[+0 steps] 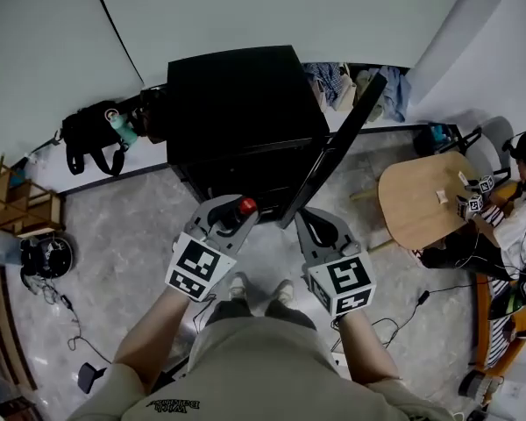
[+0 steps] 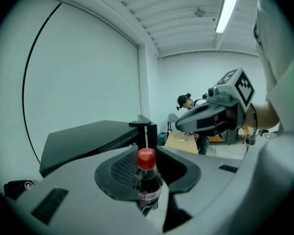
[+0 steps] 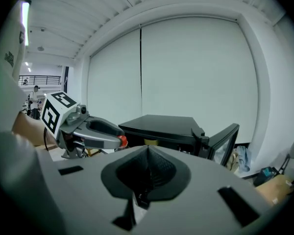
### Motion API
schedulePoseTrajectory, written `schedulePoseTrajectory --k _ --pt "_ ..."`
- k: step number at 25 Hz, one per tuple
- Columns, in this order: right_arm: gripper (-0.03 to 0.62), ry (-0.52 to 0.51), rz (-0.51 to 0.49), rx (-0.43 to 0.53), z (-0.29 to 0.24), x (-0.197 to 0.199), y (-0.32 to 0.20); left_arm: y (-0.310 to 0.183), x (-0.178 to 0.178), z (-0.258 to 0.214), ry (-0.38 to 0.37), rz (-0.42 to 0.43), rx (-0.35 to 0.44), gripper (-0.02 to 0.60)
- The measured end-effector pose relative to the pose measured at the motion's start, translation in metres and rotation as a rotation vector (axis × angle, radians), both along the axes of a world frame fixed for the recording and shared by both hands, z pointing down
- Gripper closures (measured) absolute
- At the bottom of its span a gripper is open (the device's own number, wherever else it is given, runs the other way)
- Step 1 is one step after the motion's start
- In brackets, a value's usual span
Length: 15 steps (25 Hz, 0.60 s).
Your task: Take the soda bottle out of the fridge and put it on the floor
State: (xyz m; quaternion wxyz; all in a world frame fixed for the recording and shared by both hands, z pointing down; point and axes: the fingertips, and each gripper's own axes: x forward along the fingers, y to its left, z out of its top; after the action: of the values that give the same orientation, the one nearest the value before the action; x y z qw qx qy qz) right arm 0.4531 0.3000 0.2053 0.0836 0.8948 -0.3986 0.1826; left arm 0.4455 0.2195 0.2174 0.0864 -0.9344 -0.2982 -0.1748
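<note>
Grey left gripper (image 1: pixel 239 209) and right gripper (image 1: pixel 311 220) each bore a white cube (image 1: pixel 195 267) with black markers. The person wore a khaki shirt (image 1: pixel 272 367) and pale shoes (image 1: pixel 238 286).

A: Non-task stuff, left side?
B: Black bag (image 1: pixel 92 137) slumped against the wall (image 1: pixel 53 51), teal bottle (image 1: pixel 123 128) poking out of its top. Wooden shelf (image 1: pixel 17 204) at the far left edge, round black device (image 1: pixel 46 257) just beside it, thin cables (image 1: pixel 66 318) trailing from that.
A: Right side?
B: Round wooden table (image 1: pixel 416 202), small marker cubes (image 1: pixel 471 204) near its edge. Seated person (image 1: pixel 522 226) in a white top, right at the table. Heap of clothes (image 1: pixel 333 82) in the back corner.
A: Overhead?
B: Lit strip light (image 2: pixel 230 9) on a ribbed ceiling (image 2: pixel 176 13).
</note>
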Motion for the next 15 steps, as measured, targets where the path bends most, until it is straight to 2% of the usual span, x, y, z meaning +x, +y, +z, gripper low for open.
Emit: schedulePoseTrajectory --k 7,15 --pt "0.597 -0.013 -0.038 0.0 -0.004 -0.024 -0.011 -0.003 -0.045 -0.009 -0.018 -0.002 0.008 0.471" --pt "0.597 0.003 -0.046 0.004 -0.015 -0.041 -0.005 0.006 -0.07 -0.007 -0.048 0.009 0.005 0.47"
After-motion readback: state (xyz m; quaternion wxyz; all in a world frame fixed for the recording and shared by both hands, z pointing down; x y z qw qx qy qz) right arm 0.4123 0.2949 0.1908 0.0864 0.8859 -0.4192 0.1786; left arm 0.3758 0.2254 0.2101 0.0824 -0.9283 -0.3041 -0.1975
